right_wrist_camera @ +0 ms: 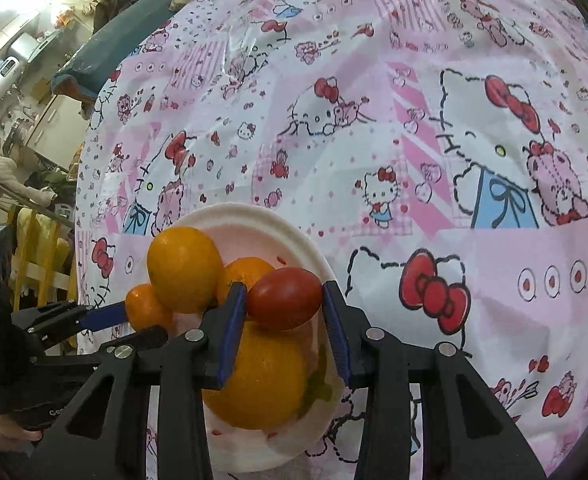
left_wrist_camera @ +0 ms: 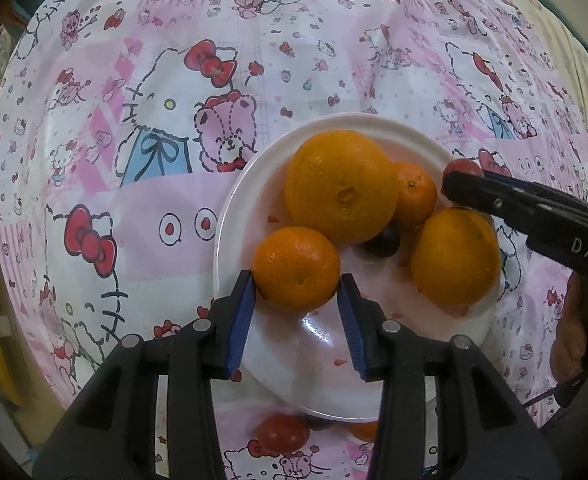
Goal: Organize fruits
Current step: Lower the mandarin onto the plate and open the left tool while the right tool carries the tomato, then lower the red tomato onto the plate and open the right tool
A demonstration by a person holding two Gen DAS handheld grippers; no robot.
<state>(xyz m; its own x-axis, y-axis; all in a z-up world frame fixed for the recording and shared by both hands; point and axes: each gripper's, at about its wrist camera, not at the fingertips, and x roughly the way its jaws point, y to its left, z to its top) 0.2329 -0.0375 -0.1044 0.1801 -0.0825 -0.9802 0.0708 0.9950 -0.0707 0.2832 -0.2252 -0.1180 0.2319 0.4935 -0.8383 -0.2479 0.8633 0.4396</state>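
Black grippers (left_wrist_camera: 297,286), blue jaws, silver pivot screws.

I see a pink cartoon-print tablecloth (right_wrist_camera: 373,140) under everything. Beyond the cloth's far left edge sits a blue cushion (right_wrist_camera: 110,44), and farther left of the cloth a yellow rail (right_wrist_camera: 34,248) with draped laundry.

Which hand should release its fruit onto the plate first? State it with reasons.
Left. The left gripper holds its mandarin over bare plate; the right gripper holds its tomato above stacked oranges near the rim.
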